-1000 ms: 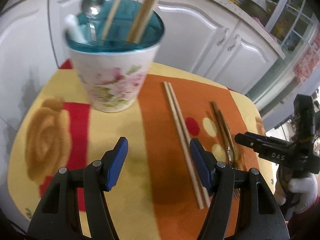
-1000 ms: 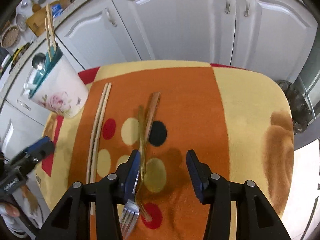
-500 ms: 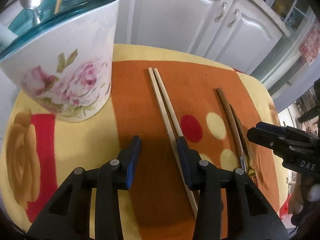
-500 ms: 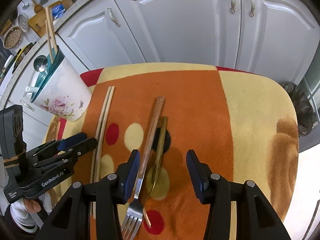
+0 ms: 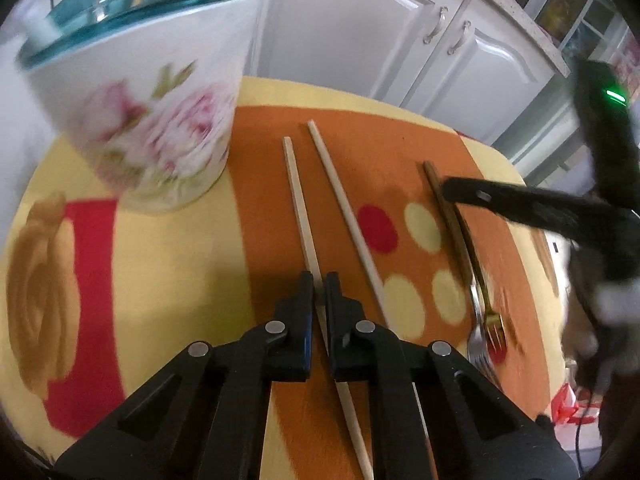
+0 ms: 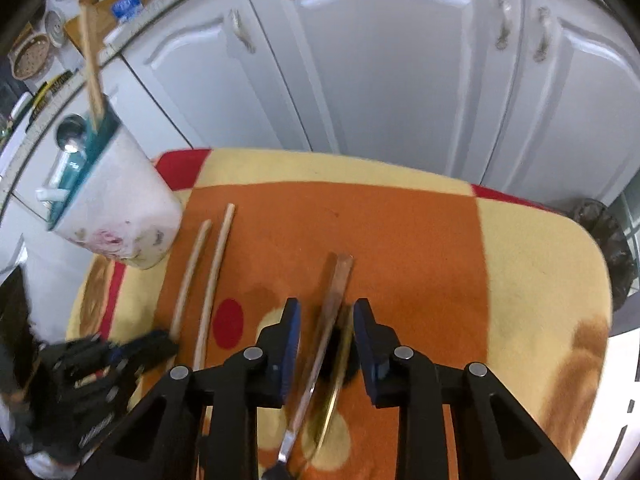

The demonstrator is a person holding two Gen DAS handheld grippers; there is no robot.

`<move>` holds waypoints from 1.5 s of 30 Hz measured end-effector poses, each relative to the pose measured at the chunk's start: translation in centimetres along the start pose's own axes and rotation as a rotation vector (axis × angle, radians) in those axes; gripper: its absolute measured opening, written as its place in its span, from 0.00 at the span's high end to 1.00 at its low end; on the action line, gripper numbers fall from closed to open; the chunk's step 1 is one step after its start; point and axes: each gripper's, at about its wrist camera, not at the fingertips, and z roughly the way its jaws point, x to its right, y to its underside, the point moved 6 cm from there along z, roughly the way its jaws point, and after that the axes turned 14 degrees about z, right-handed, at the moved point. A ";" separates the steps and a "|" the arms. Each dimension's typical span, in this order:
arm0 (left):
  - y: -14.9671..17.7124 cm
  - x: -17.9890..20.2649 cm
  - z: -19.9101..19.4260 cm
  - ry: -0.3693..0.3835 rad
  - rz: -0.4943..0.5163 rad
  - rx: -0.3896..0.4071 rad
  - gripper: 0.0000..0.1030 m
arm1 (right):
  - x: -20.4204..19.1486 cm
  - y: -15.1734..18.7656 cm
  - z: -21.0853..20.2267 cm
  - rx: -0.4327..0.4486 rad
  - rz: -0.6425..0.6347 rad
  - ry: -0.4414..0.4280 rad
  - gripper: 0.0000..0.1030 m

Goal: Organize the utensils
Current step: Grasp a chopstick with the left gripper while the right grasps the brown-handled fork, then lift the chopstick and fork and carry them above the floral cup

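Note:
Two pale wooden chopsticks lie on the orange cloth. My left gripper [image 5: 318, 286] is shut on the left chopstick [image 5: 298, 208], which runs between its pads; the right chopstick [image 5: 344, 208] lies free beside it. A floral cup [image 5: 148, 120] with a teal rim holds a spoon and more chopsticks. My right gripper [image 6: 326, 316] is closing astride a brown-handled fork [image 6: 336, 280] and a gold fork [image 6: 340, 360], with a gap still showing at each pad. The same gripper [image 5: 452, 190] shows in the left wrist view at the brown handle's far end.
The yellow, orange and red cloth [image 6: 520, 280] covers a small table in front of white cabinet doors [image 6: 400, 80]. A dark bin [image 6: 612, 248] stands past the table's right edge. My left gripper [image 6: 160, 344] sits at the lower left, near the cup [image 6: 120, 216].
The left jaws have shut on the left chopstick, and the two chopsticks now lie spread apart. The right gripper has shifted over the two fork handles and its jaws have narrowed.

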 end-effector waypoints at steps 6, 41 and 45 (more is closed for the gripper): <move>2.4 0.3 -1.5 0.020 -0.005 -0.021 0.96 | -1.7 0.2 1.3 -0.053 -0.028 -0.054 0.90; -1.6 -1.9 0.9 -0.033 -0.055 -0.024 0.76 | -3.7 3.4 1.4 -0.064 -0.061 -0.035 0.75; -2.7 -1.7 1.7 -0.052 -0.025 0.009 0.78 | -4.7 2.9 2.1 -0.023 -0.122 0.001 0.84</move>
